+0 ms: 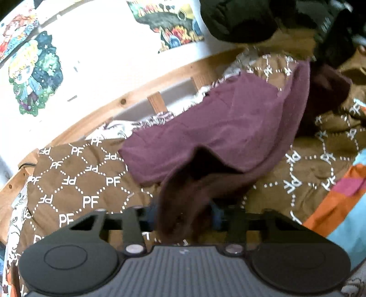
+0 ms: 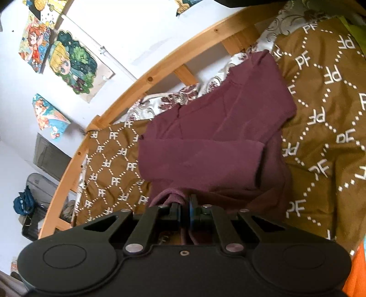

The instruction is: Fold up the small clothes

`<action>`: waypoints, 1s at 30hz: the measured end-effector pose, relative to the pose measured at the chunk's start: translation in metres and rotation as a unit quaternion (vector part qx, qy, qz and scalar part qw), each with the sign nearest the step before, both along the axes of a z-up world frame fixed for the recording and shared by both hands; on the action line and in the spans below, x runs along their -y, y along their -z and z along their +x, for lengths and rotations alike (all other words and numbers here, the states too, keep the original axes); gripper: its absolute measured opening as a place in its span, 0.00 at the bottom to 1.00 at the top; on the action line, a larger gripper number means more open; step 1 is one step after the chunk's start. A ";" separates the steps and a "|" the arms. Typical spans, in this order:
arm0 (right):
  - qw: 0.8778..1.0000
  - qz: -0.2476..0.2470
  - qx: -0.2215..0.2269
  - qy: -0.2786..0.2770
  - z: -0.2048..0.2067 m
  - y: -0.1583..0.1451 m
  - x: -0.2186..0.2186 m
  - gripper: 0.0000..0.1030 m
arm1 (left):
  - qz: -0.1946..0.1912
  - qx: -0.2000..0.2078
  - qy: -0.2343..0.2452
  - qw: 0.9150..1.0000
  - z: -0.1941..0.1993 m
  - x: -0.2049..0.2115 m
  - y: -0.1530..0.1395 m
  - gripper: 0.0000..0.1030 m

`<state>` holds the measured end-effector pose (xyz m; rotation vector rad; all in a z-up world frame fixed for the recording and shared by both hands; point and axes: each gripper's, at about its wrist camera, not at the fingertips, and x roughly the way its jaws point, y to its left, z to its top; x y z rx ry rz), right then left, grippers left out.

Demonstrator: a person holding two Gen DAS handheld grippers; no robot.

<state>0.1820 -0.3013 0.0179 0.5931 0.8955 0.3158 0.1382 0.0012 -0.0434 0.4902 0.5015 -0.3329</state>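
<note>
A maroon garment [image 1: 228,128] lies partly folded on a brown bedspread [image 1: 80,182] printed with white letters. In the left wrist view my left gripper [image 1: 183,219] is shut on a thick bunch of that garment, which rises from the bed into the jaws. A dark hollow of folded cloth sits just beyond them. In the right wrist view the maroon garment [image 2: 217,137] has a sleeve laid across its body. My right gripper [image 2: 184,214] is shut on a rolled edge of it at the near side, lifting that edge off the bedspread [image 2: 320,114].
A curved wooden bed frame [image 2: 160,68] runs behind the garment, with a white wall and cartoon posters [image 2: 73,66] beyond. Dark clothing [image 1: 240,20] is heaped at the far right. An orange and blue cloth [image 1: 338,205] lies to the right. A grey basket [image 2: 34,194] stands beside the bed.
</note>
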 end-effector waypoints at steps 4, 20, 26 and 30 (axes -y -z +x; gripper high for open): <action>0.999 -0.043 0.000 -0.004 -0.013 0.006 -0.004 0.06 | -0.010 -0.002 0.005 1.000 0.003 -0.003 -0.004 0.09; 0.958 -0.255 0.113 -0.068 -0.109 -0.022 -0.051 0.05 | -0.012 0.041 0.051 0.998 -0.035 -0.025 -0.068 0.05; 0.954 -0.254 0.141 -0.073 -0.141 -0.048 -0.056 0.05 | -0.002 0.049 0.055 0.997 -0.063 -0.033 -0.091 0.05; 0.956 -0.238 0.152 -0.082 -0.165 -0.061 -0.057 0.05 | -0.008 0.032 0.048 0.998 -0.077 -0.043 -0.105 0.05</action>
